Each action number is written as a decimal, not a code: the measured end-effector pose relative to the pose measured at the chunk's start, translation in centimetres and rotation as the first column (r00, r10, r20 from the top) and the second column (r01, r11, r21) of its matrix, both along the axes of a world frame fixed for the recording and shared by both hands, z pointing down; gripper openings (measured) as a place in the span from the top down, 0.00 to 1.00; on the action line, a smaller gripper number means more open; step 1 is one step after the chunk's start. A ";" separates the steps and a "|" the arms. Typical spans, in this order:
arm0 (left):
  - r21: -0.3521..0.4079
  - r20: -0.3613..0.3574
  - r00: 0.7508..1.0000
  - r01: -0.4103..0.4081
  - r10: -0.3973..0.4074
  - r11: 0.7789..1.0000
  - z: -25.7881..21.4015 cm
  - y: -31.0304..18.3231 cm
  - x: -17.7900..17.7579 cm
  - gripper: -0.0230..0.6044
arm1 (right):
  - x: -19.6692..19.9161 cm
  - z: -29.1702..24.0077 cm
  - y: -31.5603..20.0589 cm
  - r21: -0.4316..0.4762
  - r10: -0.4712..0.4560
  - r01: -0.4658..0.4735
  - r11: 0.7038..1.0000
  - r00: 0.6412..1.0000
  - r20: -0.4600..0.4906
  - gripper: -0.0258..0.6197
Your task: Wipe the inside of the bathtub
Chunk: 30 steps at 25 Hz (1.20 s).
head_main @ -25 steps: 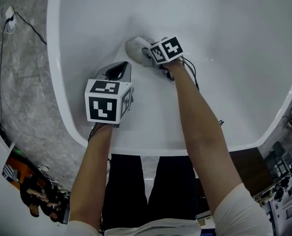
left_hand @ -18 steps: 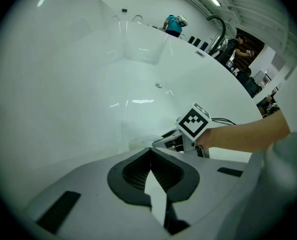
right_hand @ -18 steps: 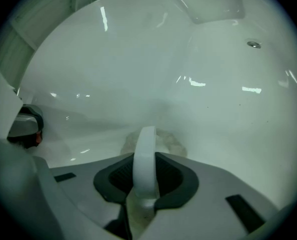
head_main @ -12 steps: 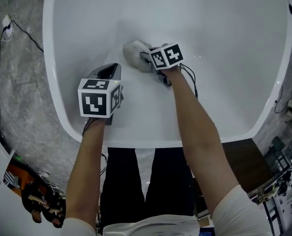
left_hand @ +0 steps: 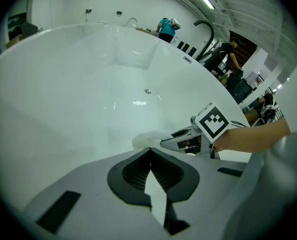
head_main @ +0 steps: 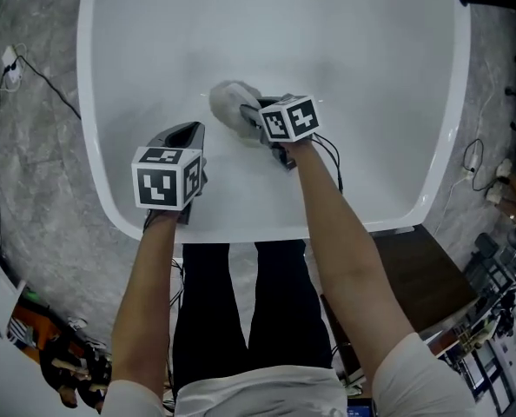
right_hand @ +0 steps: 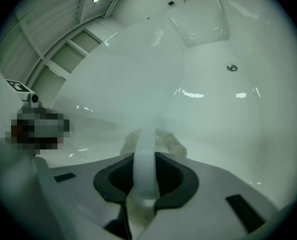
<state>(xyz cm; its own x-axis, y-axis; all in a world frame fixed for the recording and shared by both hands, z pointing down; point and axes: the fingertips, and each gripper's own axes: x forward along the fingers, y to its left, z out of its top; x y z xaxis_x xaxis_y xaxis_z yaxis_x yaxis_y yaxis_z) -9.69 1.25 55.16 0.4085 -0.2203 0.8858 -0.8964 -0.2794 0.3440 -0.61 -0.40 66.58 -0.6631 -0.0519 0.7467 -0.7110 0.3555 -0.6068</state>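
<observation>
Resting against the inner surface of the white bathtub [head_main: 100,176], a pale cloth [head_main: 228,102] is gripped by the right gripper [head_main: 256,116], its jaws clamped on it. The left gripper [head_main: 184,135] is held nearby, jaws pressed together, empty.

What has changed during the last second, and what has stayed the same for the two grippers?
The right gripper and the cloth in its jaws seem to have slid a little toward the person's left and the near rim of the bathtub; the head view widened too. Nothing was taken or let go. The right gripper stays shut on the cloth, and the left gripper stays shut and empty.
</observation>
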 end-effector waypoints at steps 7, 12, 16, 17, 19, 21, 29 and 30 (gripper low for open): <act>0.043 -0.006 1.000 -0.003 0.003 0.999 -4.7 -0.1 1.9 0.94 | 3.8 -6.1 0.3 0.052 0.071 -0.072 0.996 0.997 0.014 0.81; 0.075 -0.029 1.000 -0.009 0.012 0.997 -8.3 0.0 3.0 0.94 | 6.2 -11.5 0.7 0.112 0.148 -0.150 0.982 0.989 0.028 0.81; 0.116 -0.056 0.998 -0.006 0.013 0.993 -12.0 0.3 3.3 0.94 | 8.1 -16.6 1.9 0.177 0.195 -0.193 0.965 0.981 0.005 0.81; 0.128 -0.066 0.998 -0.002 0.011 0.992 -12.9 0.3 3.4 0.94 | 8.5 -17.8 2.2 0.192 0.209 -0.204 0.960 0.978 -0.003 0.81; 0.154 -0.081 0.997 -0.005 0.018 0.988 -14.6 0.0 3.5 0.94 | 9.2 -20.1 2.5 0.219 0.241 -0.234 0.947 0.970 -0.008 0.81; 0.176 -0.085 0.996 -0.022 0.037 0.984 -16.5 0.1 3.7 0.94 | 9.7 -22.6 3.1 0.241 0.266 -0.257 0.936 0.964 -0.004 0.81; 0.267 -0.091 0.989 -0.087 0.115 0.960 -25.4 0.4 5.3 0.94 | 12.2 -33.3 5.7 0.338 0.312 -0.304 0.891 0.950 0.034 0.81; 0.276 -0.090 0.988 -0.093 0.122 0.957 -26.4 0.4 5.4 0.94 | 12.6 -34.5 5.8 0.349 0.324 -0.317 0.882 0.945 0.041 0.81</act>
